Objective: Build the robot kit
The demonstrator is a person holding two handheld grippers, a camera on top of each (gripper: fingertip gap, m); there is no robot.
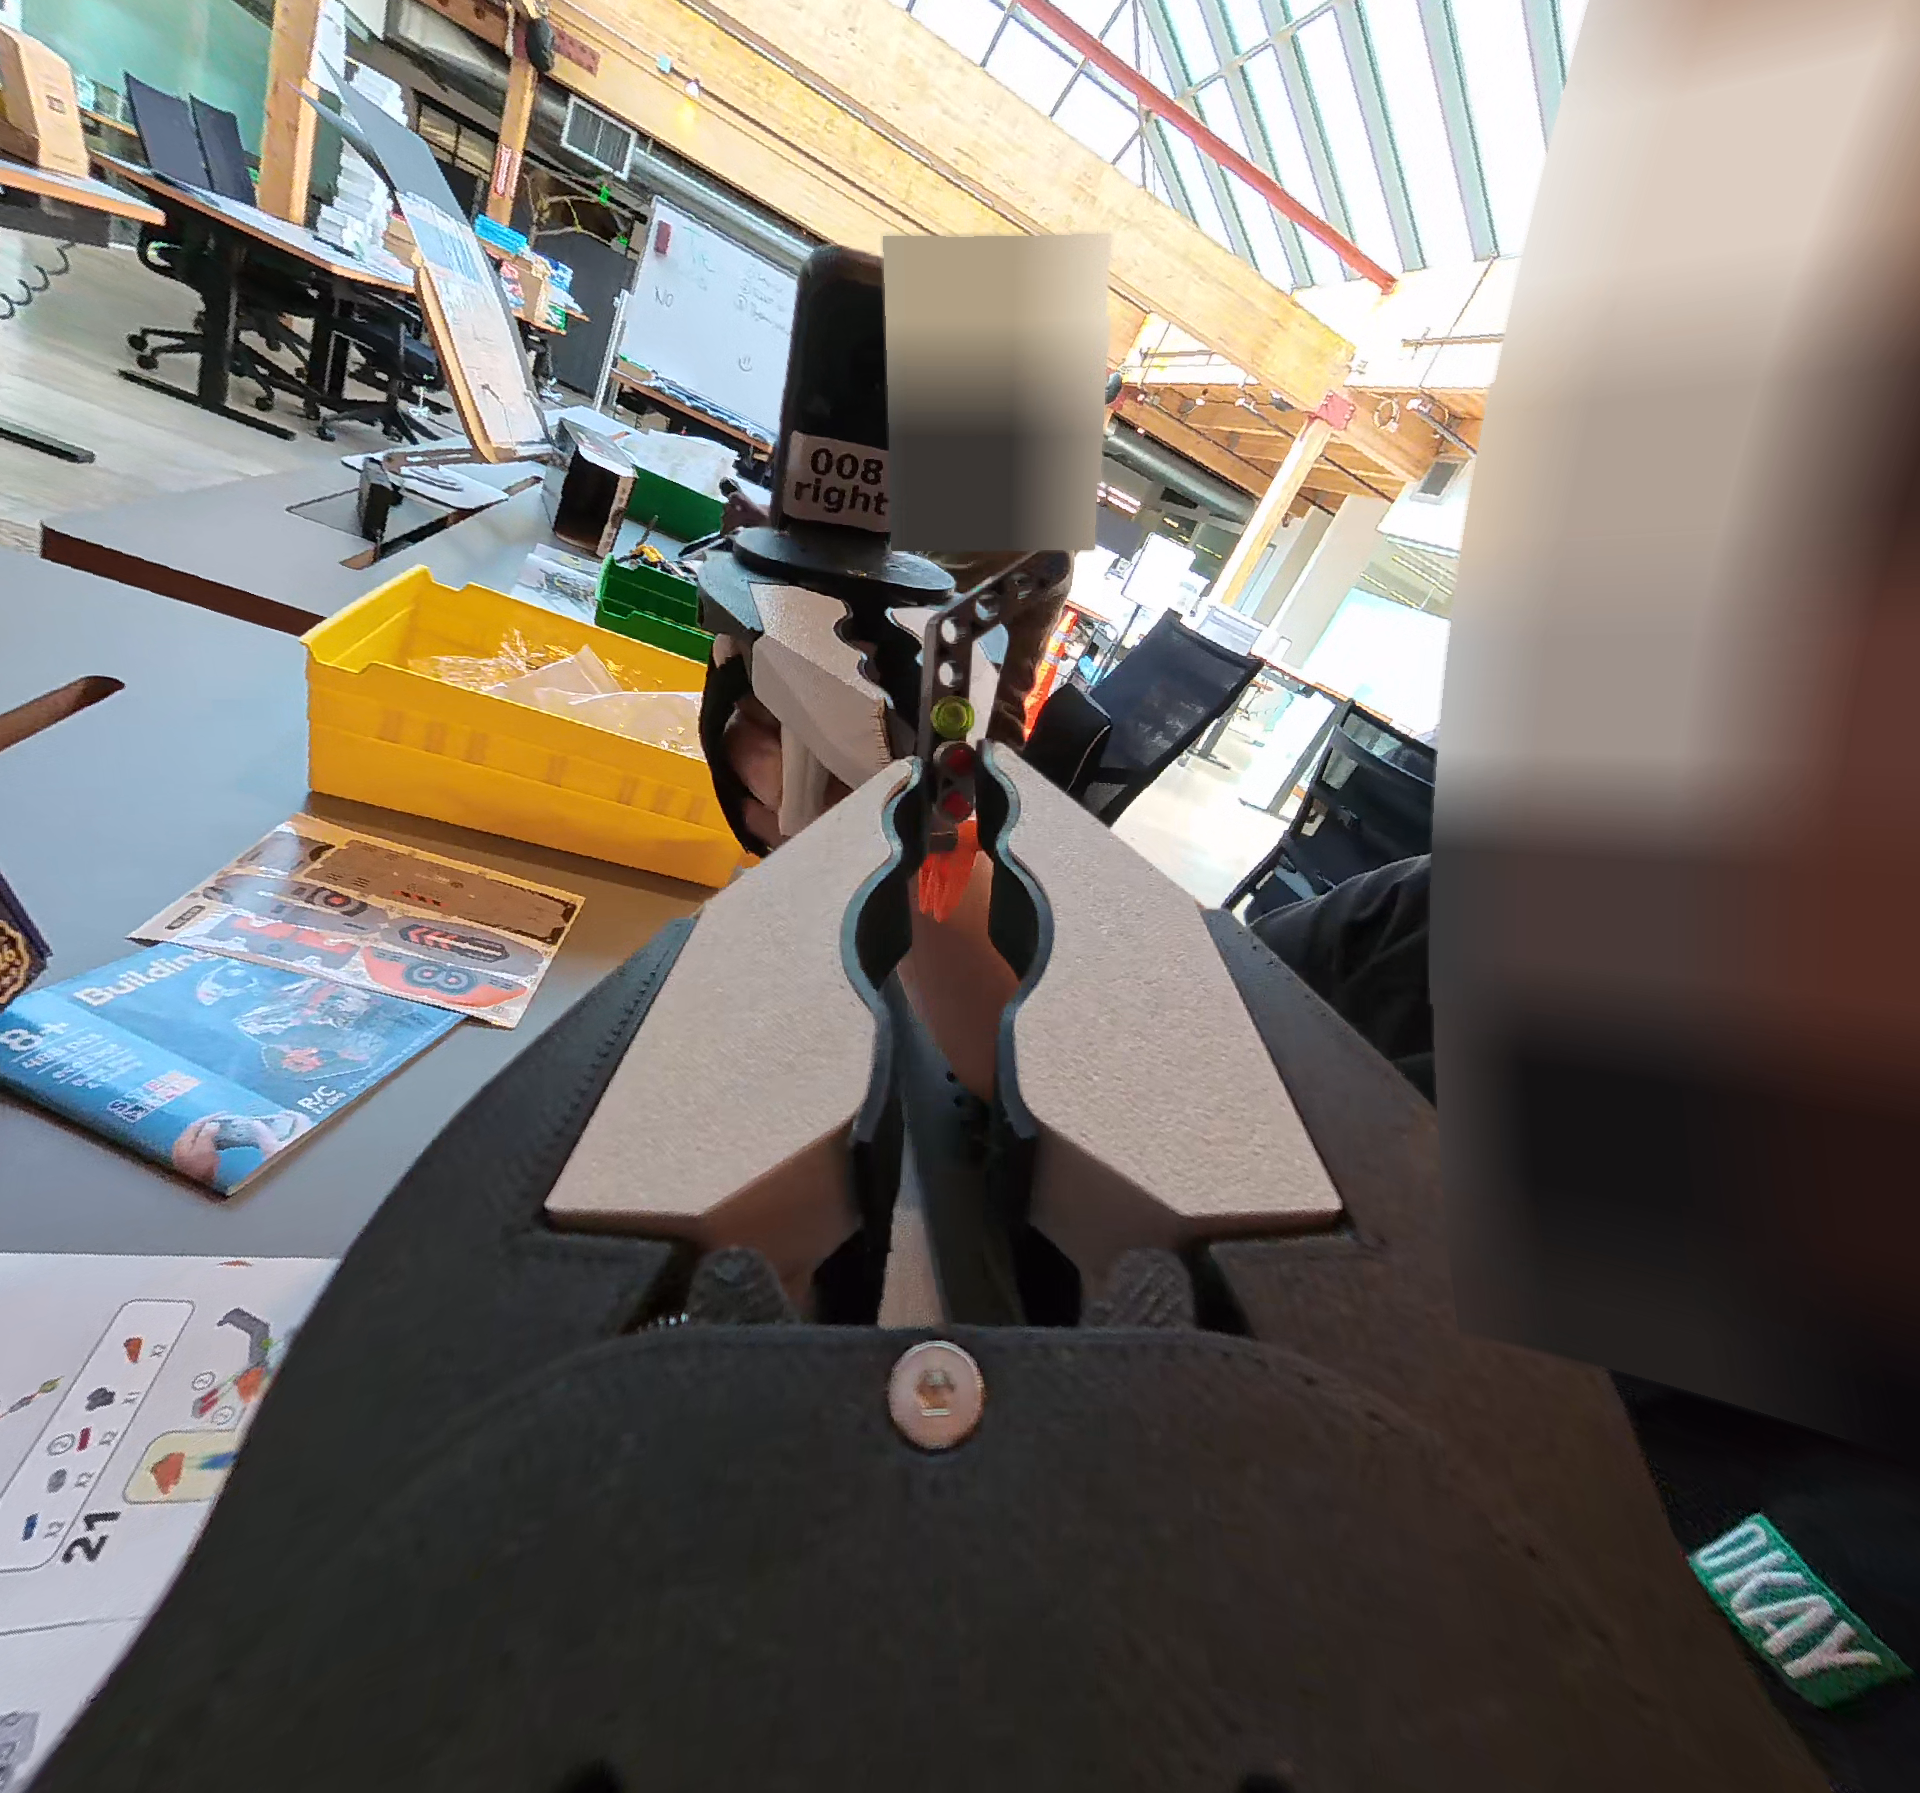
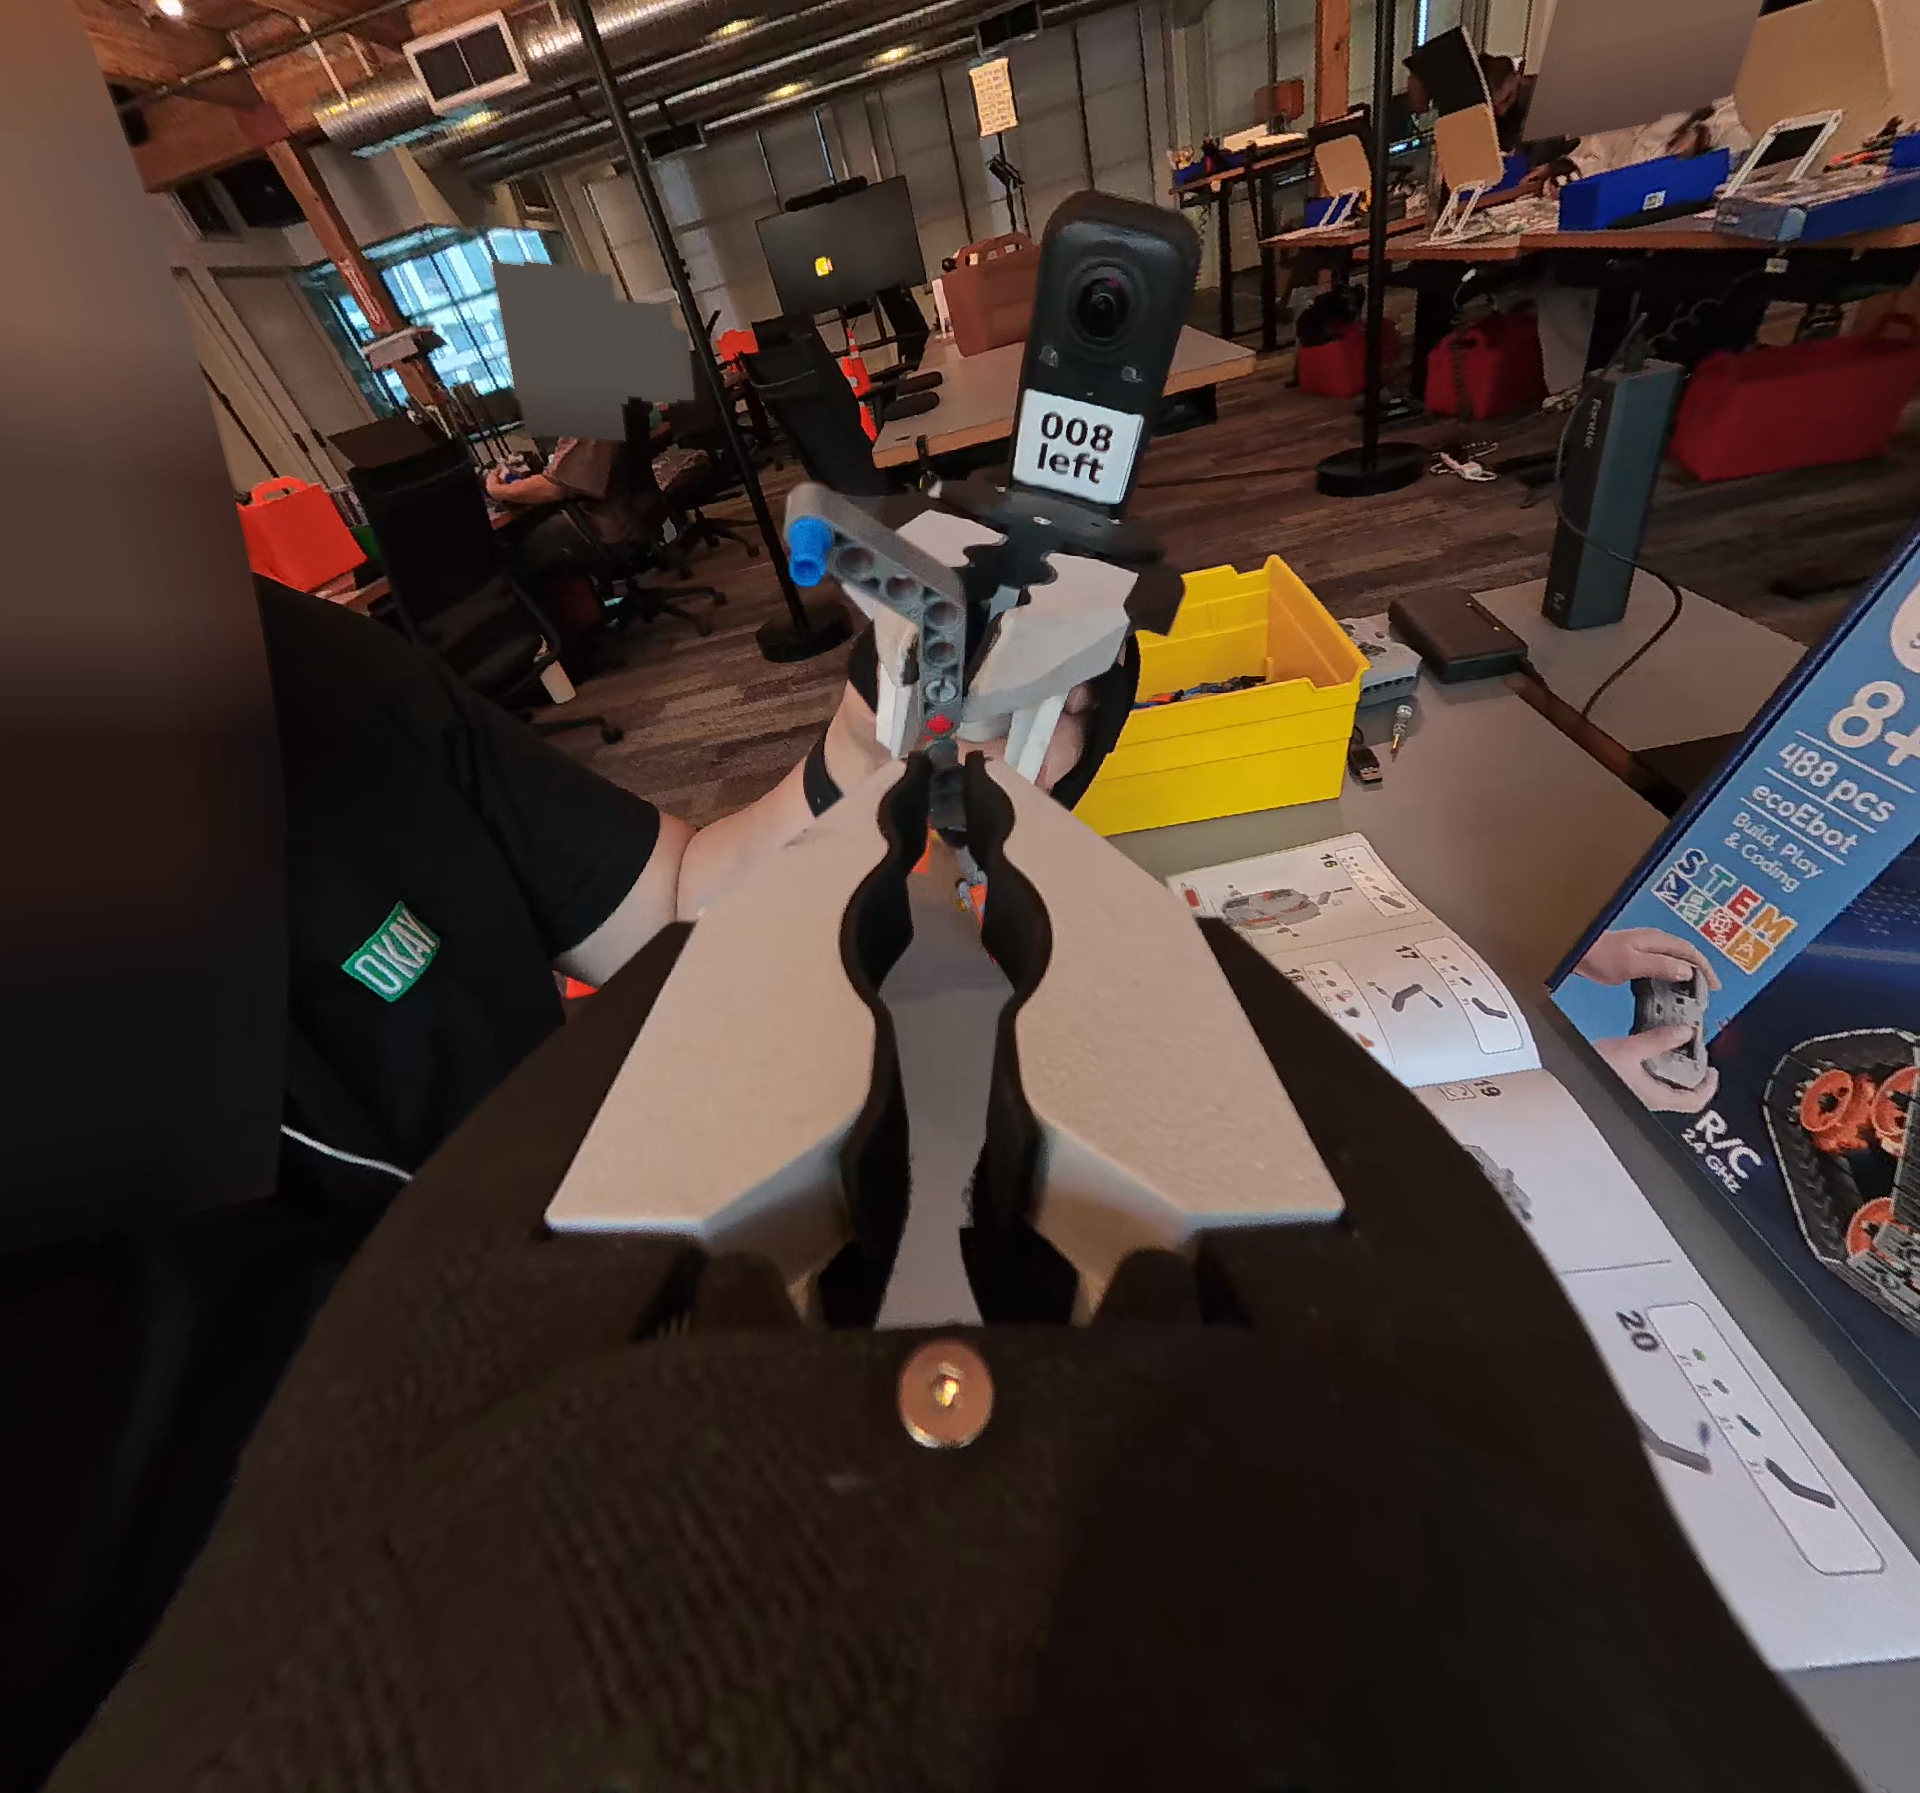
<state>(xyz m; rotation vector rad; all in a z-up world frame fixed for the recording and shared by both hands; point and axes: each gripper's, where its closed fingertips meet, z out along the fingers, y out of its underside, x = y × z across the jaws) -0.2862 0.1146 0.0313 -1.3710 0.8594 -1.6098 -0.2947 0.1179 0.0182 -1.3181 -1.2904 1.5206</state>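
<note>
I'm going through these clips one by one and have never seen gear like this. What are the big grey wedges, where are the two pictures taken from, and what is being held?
Each picture comes from a camera on a handheld two-finger gripper, looking along its grey fingers. A person holds one in each hand; the tools face each other above a grey table.

The left gripper is shut on the lower end of a grey bent beam with holes, which carries red and lime pins. Seen from the right gripper, the same beam has a blue pin. The right gripper pinches a small dark-grey and orange piece below the beam.

On the table lie yellow bins, an instruction booklet, a sticker sheet and a blue kit box.
</note>
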